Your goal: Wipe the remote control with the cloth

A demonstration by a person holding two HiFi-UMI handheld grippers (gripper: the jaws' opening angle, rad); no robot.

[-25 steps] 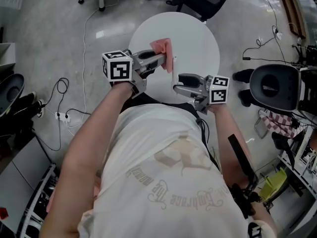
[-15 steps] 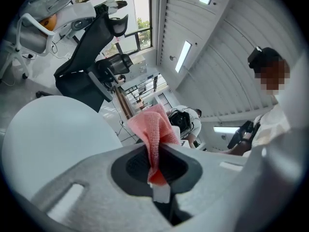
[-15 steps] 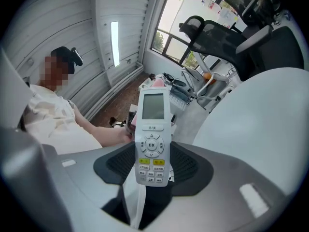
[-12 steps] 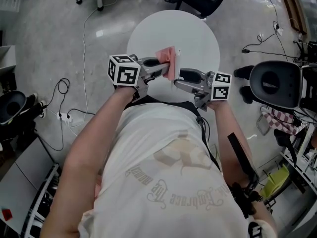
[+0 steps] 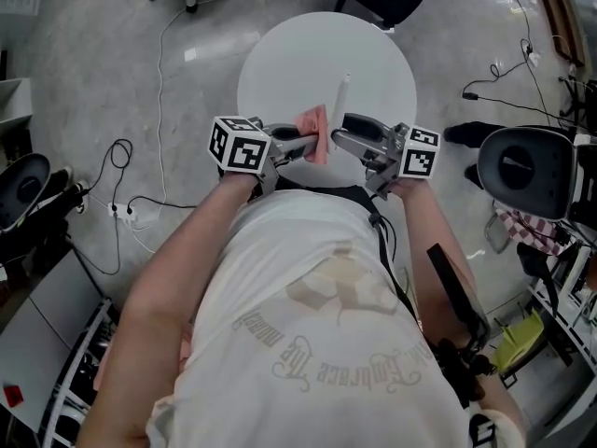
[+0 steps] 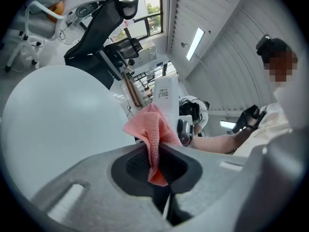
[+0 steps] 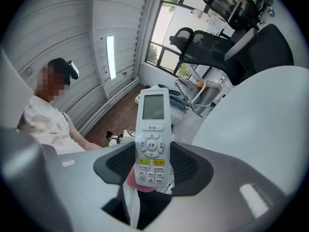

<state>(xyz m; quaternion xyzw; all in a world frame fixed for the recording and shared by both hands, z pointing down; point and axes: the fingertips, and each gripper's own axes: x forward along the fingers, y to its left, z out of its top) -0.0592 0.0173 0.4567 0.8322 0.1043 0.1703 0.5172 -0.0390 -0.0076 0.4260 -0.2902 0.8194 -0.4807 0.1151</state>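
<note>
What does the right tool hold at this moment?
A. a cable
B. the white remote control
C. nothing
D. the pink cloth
B: the right gripper view shows the white remote control clamped between the jaws of the right tool, while the pink cloth is pinched in the left tool.

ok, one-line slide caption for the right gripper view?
Right gripper clamps the white remote control by its lower end, button side showing, pink cloth behind it.
</note>
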